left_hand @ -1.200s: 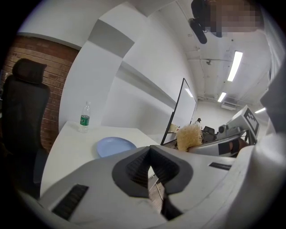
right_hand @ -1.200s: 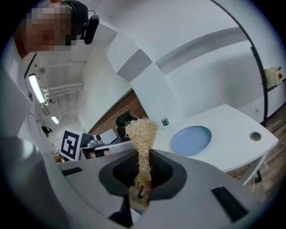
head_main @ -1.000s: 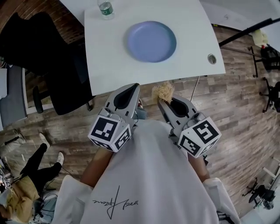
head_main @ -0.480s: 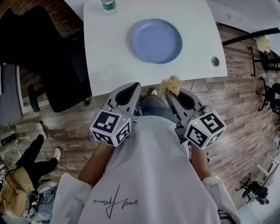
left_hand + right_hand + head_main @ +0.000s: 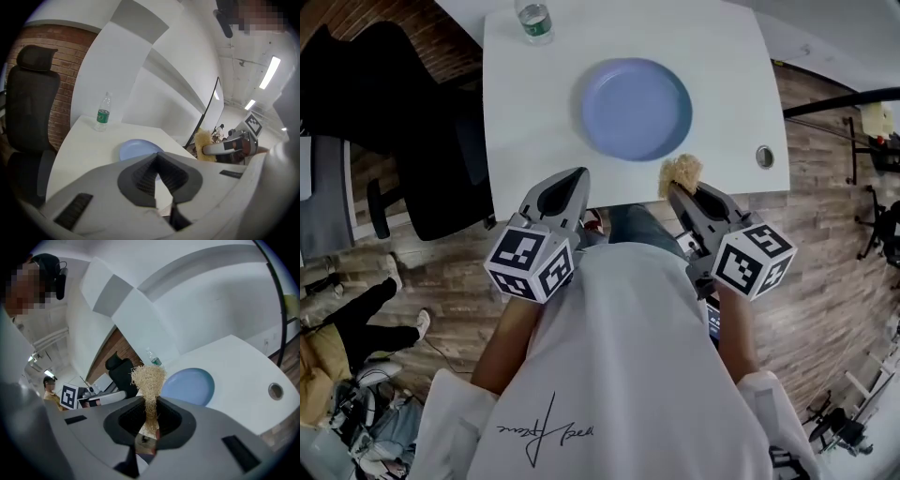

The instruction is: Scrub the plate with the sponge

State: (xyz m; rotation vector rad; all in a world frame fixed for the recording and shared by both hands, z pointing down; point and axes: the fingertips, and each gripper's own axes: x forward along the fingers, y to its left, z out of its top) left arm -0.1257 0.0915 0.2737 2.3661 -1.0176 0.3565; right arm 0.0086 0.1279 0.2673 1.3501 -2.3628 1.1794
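Head view with the two gripper views. The right gripper (image 5: 679, 192) pinches the sponge (image 5: 682, 172), a straw-coloured fibrous tuft, by its lower end, so the bushy end projects past the jaw tips as the working face. The left gripper (image 5: 576, 178) has its jaws pressed together on nothing; it is judged to be kept free for steadying the plate. The plate (image 5: 636, 109), blue and bare, lies flat mid-way across the white table (image 5: 525, 122), well apart from both grippers. They hang at the near edge and point toward it. A bottle (image 5: 533, 21) stands upright at the far left corner, off the scrubbing path. The sponge is clear of the plate, so scrubbing has not begun.
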